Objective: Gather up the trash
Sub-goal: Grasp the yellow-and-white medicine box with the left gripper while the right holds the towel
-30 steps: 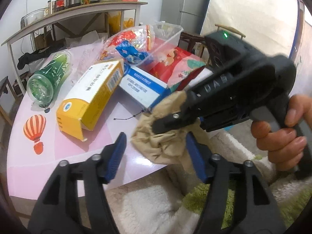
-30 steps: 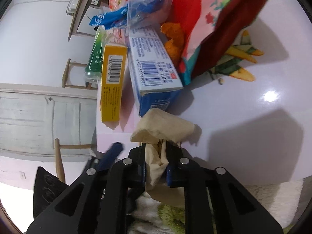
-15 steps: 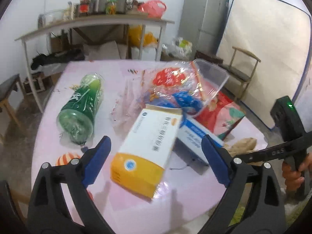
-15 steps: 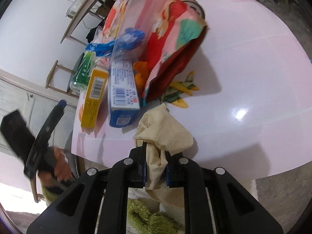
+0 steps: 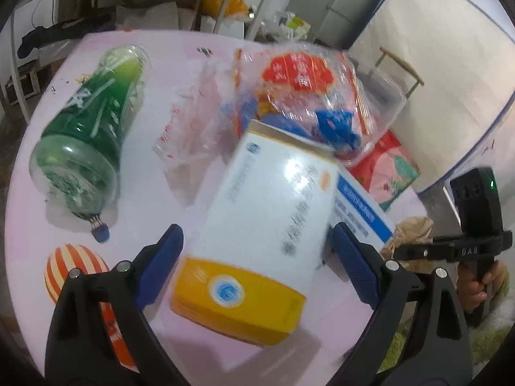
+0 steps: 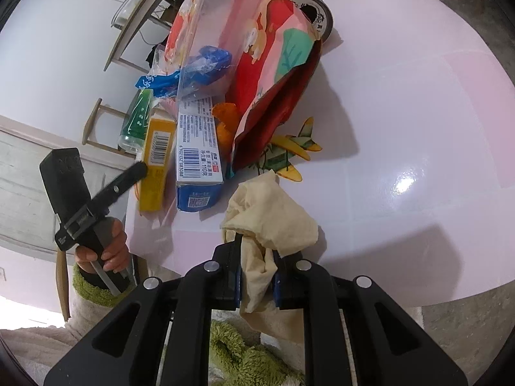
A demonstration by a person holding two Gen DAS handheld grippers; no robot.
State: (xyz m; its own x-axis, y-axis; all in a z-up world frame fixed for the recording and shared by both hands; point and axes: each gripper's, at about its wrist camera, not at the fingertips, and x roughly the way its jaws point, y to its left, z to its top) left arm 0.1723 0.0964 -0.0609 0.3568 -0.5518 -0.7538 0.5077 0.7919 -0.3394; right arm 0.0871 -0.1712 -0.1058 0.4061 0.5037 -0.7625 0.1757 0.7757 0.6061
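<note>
My left gripper [image 5: 256,254] stood wide open, straddling the near end of the yellow-and-white box [image 5: 257,241], its pads not yet pressing on the sides. My right gripper [image 6: 256,276] was clamped shut on the crumpled tan paper [image 6: 268,222], which hung at the table's near edge.

To take the box well, I judged I should lower the pads to the long side walls, not the yellow end flap, and close squarely so the light carton would not skid or crush.

From the left wrist view the blue-and-white box [image 5: 363,212] lay just beside the carton at 3 o'clock, touching or nearly so; I cannot tell which. The right pad had little room there. The green bottle [image 5: 87,138] lay well apart at 10 o'clock, and a heap of clear wrappers [image 5: 309,96] sat at 12 o'clock, against the carton's far end. The pink table [image 5: 167,51] was bare toward 7 o'clock, the freest way out.
</note>
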